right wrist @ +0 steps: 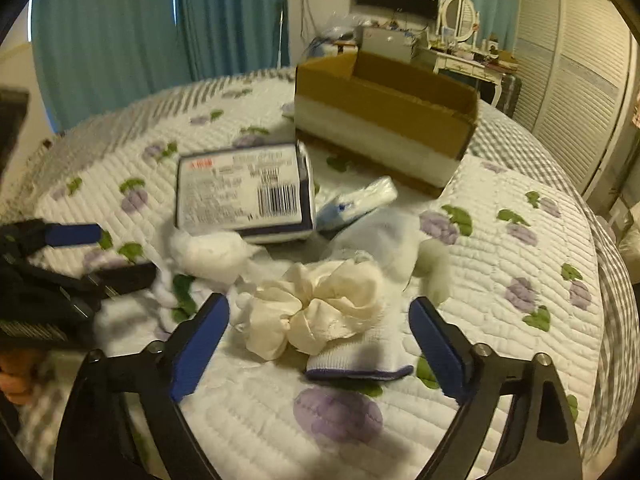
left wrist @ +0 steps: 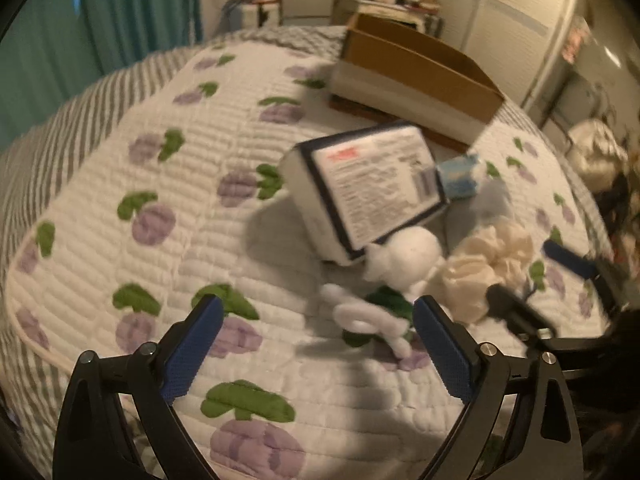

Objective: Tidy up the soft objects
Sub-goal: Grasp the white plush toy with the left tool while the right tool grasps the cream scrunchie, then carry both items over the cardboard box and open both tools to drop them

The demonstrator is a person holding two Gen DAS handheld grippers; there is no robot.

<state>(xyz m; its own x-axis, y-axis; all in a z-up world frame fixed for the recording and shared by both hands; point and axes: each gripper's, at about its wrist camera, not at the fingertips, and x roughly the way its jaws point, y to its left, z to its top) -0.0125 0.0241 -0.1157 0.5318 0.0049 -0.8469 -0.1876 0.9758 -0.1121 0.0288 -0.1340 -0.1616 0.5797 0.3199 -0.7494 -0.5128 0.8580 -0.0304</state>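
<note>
Soft things lie in a heap on the quilted bed. A cream scrunchie lies just ahead of my open, empty right gripper, over a white sock with a dark cuff. A white cotton wad and a white cord lie before my open, empty left gripper. A wrapped tissue pack with a barcode label sits behind, also in the left wrist view. A small blue-white packet lies beside it. The scrunchie shows right of the left gripper.
An open cardboard box stands on the bed behind the heap, also in the left wrist view. Teal curtains hang at the back left. A dresser with clutter and wardrobe doors stand at the right.
</note>
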